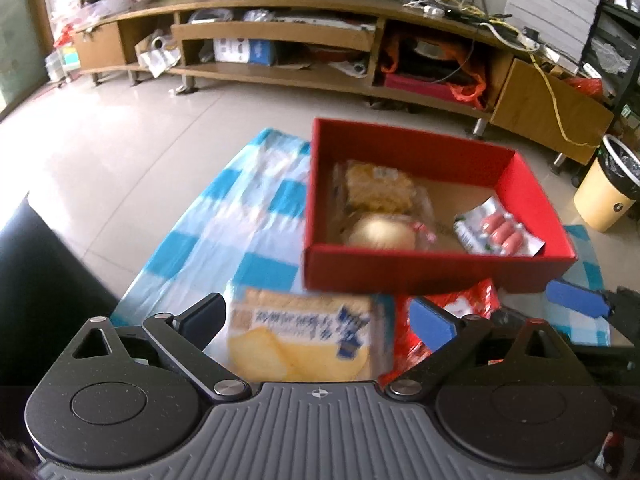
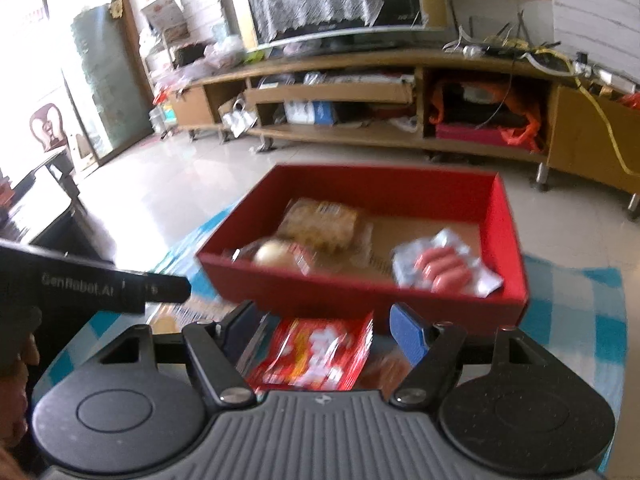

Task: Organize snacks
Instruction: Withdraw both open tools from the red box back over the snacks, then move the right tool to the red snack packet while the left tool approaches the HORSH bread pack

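A red box [image 1: 432,276] [image 2: 360,292] stands on a blue-and-white checked cloth [image 1: 248,208]. Inside lie a yellow cake pack [image 1: 376,188] [image 2: 320,220], a round bun [image 1: 380,232] [image 2: 272,252] and a sausage pack [image 1: 496,228] [image 2: 444,268]. In front of the box lie a yellow biscuit pack [image 1: 304,340] and a red snack pack [image 2: 316,356] [image 1: 460,308]. My left gripper [image 1: 320,320] is open, fingers either side of the biscuit pack. My right gripper [image 2: 324,332] is open, fingers either side of the red pack. Contact is not clear for either.
A long wooden TV stand [image 1: 320,40] [image 2: 400,96] full of clutter runs along the back. A yellow bin [image 1: 608,192] stands at the right on the tiled floor. A dark seat [image 1: 36,272] is at the left. The left gripper's body [image 2: 92,284] shows in the right wrist view.
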Demonstrator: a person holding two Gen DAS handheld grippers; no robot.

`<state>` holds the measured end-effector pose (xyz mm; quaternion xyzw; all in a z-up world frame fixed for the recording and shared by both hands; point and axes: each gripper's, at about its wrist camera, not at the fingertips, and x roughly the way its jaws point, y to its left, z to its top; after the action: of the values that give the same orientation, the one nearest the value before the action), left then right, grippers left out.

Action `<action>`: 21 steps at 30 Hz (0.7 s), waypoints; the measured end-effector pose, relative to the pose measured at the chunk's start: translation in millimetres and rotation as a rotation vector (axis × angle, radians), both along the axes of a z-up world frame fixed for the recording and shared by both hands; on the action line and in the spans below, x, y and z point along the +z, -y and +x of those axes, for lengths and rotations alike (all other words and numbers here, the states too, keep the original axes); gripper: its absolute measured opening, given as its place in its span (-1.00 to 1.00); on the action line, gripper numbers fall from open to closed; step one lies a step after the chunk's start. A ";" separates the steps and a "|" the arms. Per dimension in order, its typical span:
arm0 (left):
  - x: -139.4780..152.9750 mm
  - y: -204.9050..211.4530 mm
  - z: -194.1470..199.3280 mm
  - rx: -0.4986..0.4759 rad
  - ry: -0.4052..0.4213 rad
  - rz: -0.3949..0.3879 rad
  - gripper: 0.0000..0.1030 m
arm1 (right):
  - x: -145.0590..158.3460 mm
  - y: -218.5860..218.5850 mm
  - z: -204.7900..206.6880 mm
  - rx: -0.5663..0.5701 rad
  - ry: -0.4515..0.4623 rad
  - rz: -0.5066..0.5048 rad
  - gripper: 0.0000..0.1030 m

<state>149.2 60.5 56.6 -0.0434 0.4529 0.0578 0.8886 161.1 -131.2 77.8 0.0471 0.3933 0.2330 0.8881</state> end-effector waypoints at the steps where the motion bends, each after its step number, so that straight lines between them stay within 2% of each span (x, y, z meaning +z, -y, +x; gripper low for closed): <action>1: -1.3 -4.4 -2.9 0.009 -0.008 -0.003 0.94 | -2.6 -1.5 -5.1 0.008 -0.009 -0.004 0.41; 6: -2.7 -20.6 -11.4 0.038 -0.019 -0.031 0.94 | -21.9 -17.1 -30.1 0.061 -0.087 -0.037 0.41; 11: -0.5 -25.9 -13.8 0.016 -0.006 -0.041 0.98 | -39.4 -36.2 -47.3 0.105 -0.148 -0.053 0.41; 14: -6.4 -24.8 -6.2 -0.047 -0.032 -0.022 0.99 | -48.9 -48.2 -56.5 0.137 -0.171 -0.081 0.42; 16: -10.8 -24.3 1.4 -0.123 -0.045 -0.010 0.99 | -55.5 -53.5 -59.4 0.158 -0.188 -0.095 0.42; 21: -25.6 -25.8 20.4 -0.320 -0.057 0.096 0.99 | -62.2 -56.2 -57.7 0.187 -0.201 -0.098 0.51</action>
<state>169.7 86.3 31.1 0.0733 0.4760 -0.0620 0.8742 103.4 -75.0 15.6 -0.0099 0.4938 0.2895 0.8199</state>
